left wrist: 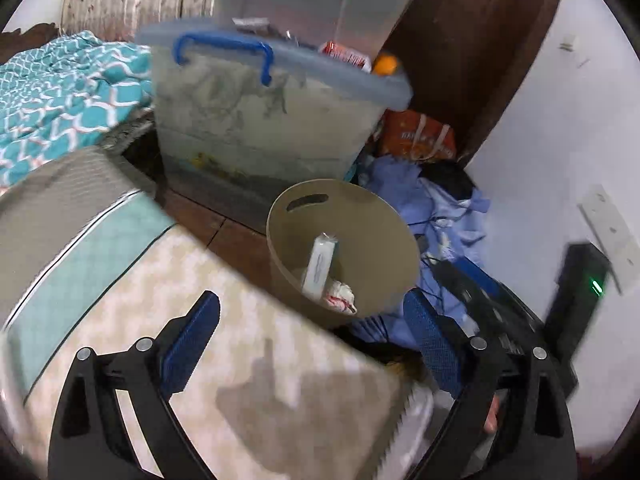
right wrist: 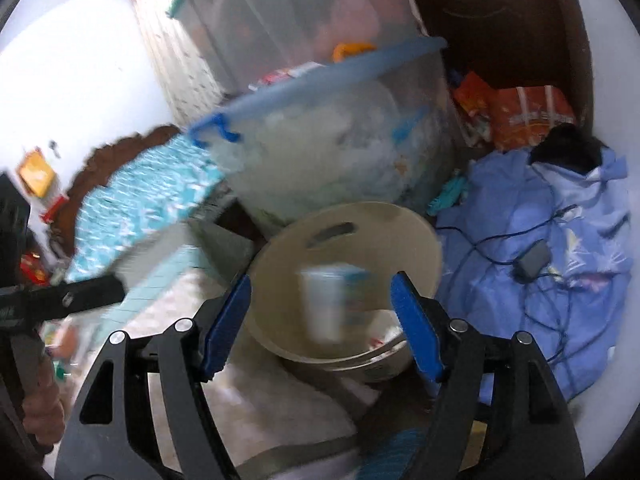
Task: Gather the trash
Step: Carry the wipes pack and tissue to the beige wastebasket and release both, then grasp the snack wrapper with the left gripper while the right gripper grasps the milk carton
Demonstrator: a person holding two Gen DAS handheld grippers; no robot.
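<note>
A beige waste bin (left wrist: 360,216) stands on the floor beside the mattress. In the left wrist view a white carton (left wrist: 320,264) leans inside it, above a crumpled red-and-white wrapper (left wrist: 341,297). My left gripper (left wrist: 310,304) hangs open over the bin's near rim, with nothing between its blue pads. In the right wrist view a blurred white and coloured carton (right wrist: 336,304) sits over the mouth of the bin (right wrist: 360,240). It lies between the jaws of my right gripper (right wrist: 322,280) and touches neither pad (right wrist: 416,332). That gripper is open.
Behind the bin stands a clear storage box (left wrist: 256,128) with a blue lid. A teal patterned blanket (left wrist: 60,96) and the mattress (left wrist: 200,320) lie left. Blue cloth (right wrist: 540,240) with cables and a charger (right wrist: 532,266) lies right, by an orange bag (right wrist: 528,116) and brown wood panel (left wrist: 472,40).
</note>
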